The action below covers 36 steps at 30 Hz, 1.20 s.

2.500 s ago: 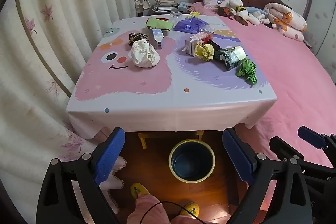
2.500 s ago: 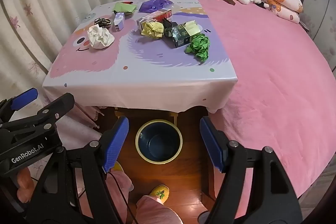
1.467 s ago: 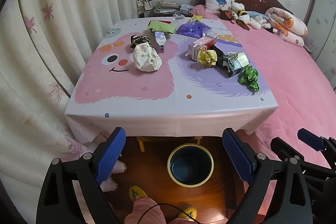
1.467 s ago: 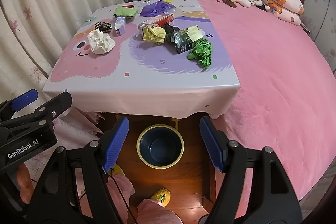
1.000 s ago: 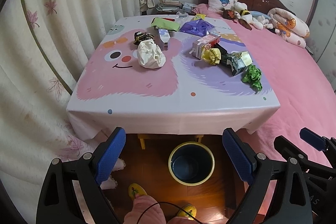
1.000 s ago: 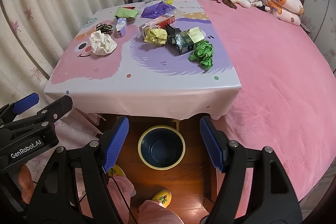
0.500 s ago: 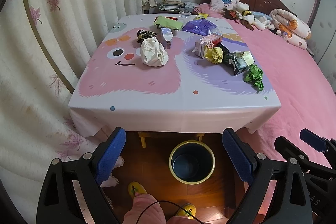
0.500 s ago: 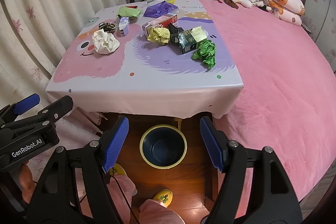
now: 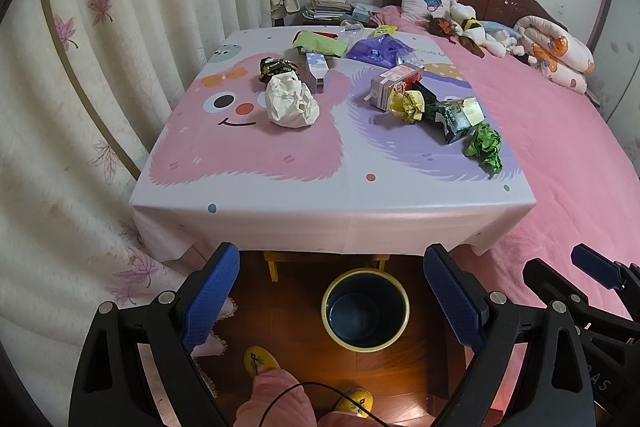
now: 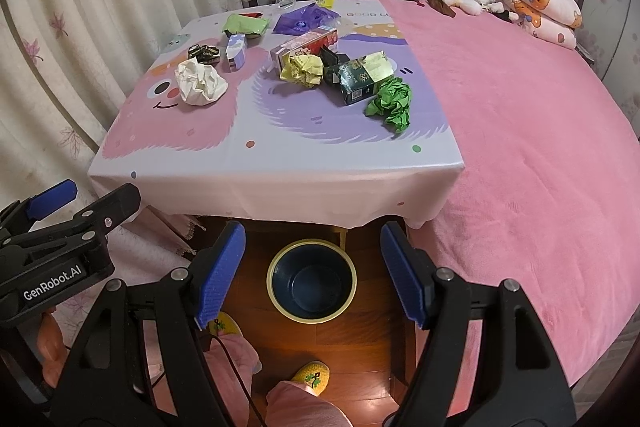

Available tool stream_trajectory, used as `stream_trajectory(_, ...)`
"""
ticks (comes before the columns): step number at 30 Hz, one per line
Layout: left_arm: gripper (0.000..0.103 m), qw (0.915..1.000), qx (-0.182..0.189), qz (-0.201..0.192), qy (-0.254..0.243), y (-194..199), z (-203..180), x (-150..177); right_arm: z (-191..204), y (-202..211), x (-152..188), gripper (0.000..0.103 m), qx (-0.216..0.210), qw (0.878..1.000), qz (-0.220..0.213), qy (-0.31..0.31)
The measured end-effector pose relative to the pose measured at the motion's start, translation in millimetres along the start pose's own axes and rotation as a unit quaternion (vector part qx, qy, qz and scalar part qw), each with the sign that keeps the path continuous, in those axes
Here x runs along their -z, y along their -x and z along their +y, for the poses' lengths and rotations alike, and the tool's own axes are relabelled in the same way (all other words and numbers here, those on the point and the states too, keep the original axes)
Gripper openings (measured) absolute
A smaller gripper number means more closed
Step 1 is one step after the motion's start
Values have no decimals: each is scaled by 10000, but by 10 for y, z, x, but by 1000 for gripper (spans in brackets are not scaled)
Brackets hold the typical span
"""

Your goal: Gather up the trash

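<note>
Both claws hang wide apart with nothing between their blue pads, held side by side at the near edge of the table (image 9: 332, 219). The left gripper (image 9: 332, 285) and the right gripper (image 10: 312, 273) each frame the same thing: a dark bin with a yellow rim (image 9: 366, 308), standing on the wood floor just under the table's near edge.

The trash lies on the cartoon tablecloth, above and well beyond both claws. From the left: a white crumpled paper ball (image 9: 291, 103) with a dark patterned wrapper (image 9: 276, 67) just behind it, then a small lilac carton (image 9: 317, 66). Further back sit a light green packet (image 9: 320, 43) and a purple bag (image 9: 380, 50). Right of centre a pink drink carton (image 9: 394, 79) touches a yellow crumpled paper (image 9: 407, 105), beside a dark green box (image 9: 456, 117) (its flap pale yellow). A green crumpled paper (image 9: 485, 146) lies nearest the right gripper's side.
</note>
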<state>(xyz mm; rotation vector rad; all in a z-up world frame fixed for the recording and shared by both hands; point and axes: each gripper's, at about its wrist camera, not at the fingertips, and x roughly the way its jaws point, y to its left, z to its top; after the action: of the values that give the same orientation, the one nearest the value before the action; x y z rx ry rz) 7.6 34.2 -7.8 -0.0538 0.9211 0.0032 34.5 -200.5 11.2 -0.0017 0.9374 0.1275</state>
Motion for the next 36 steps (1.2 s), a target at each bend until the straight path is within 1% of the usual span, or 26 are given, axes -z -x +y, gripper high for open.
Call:
stream_trajectory(6,95,10000,-23,6,21,8,29,-9,-7,2,1,68,-5,10000,-13,-9)
stream_trajectory(12,95,9998,-154,-78,-38,85,69,-73,84,26,-80,68,-95,9998,-120,-85)
stream_trajectory(15,95,9997,-213,-103,17,142,52,-222,111,14,-172,68,-153,9997,-193,-93)
stream_trajectory(16,95,9997,-231,-114,53,152,52,-302,58,-9,-221,68,-177,9996,-216,-94)
stream_trajectory(18,95,9994,-278,-166,156,185,178,-407,107,-10,-285,68,-206,9993,-293,-44)
stream_trajectory(19,95,9992,-311,-164,199,194,243,-461,69,-10,-324,68,-220,9992,-340,-23)
stream_trajectory(22,95,9989,-367,-83,276,160,447,-657,51,-24,-410,68,-232,9987,-448,27)
stream_trajectory(26,95,9981,-555,-102,236,86,810,-944,14,-70,-561,68,-247,9982,-543,80)
stream_trajectory(30,95,9978,-647,-91,96,-73,1151,-1281,111,-225,-794,68,-260,9986,-461,49)
stream_trajectory(31,95,9980,-627,-97,28,-135,1267,-1400,149,-279,-866,68,-284,9987,-416,33)
stream_trajectory(34,95,9983,-574,-80,-97,-309,1446,-1643,287,-475,-1093,68,-355,9990,-275,22)
stream_trajectory(35,95,9984,-542,-32,-149,-417,1562,-1778,355,-548,-1188,68,-392,9990,-213,24)
stream_trajectory(36,95,9985,-531,12,-160,-482,1583,-1833,403,-616,-1268,68,-433,9989,-161,20)
